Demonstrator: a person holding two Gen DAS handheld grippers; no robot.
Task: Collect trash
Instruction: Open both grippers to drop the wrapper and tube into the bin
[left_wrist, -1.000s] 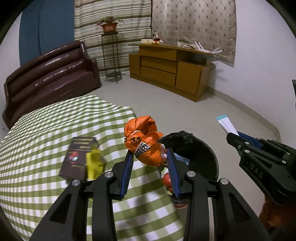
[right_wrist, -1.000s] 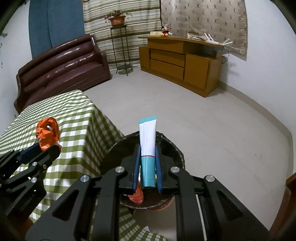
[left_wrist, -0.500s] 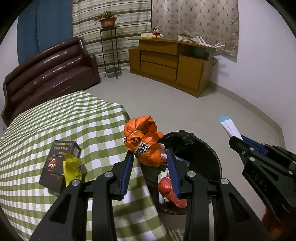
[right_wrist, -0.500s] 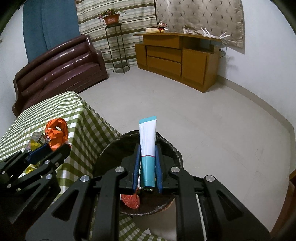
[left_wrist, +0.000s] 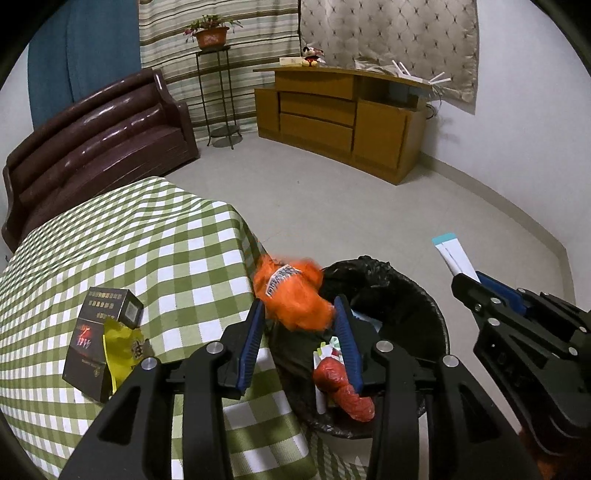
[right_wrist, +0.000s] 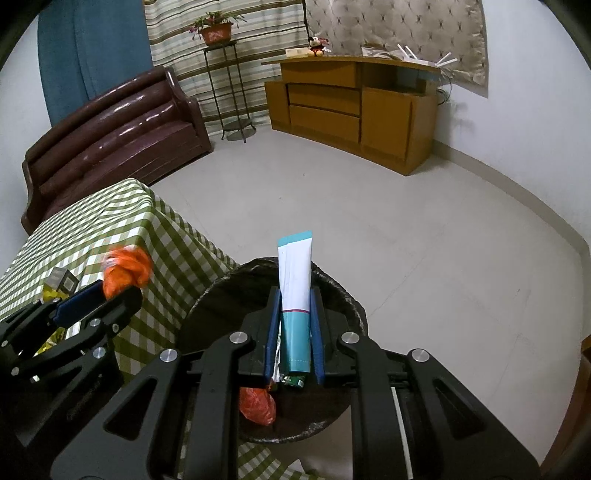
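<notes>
Left tool (left_wrist: 297, 325): jaws opening, blurred crumpled orange wrapper (left_wrist: 291, 299) between the pads, contact not clear, at the near left rim of the black-lined trash bin (left_wrist: 424, 295). Right tool (right_wrist: 294, 330): narrow, jaws opening around an upright white-and-teal tube (right_wrist: 295, 295) above the bin. Inside the bin: red-orange wrapper (left_wrist: 341, 387). Left of the bin: green-checked surface (left_wrist: 147, 236), edge touching the rim, carrying a dark carton (left_wrist: 99, 332) and yellow wrapper (left_wrist: 120, 347). Beyond the bin: open floor (left_wrist: 332, 206) up to sofa (left_wrist: 99, 140) and wooden cabinet (left_wrist: 340, 118).

Orange wrapper (left_wrist: 293, 295) motion-blurred
</notes>
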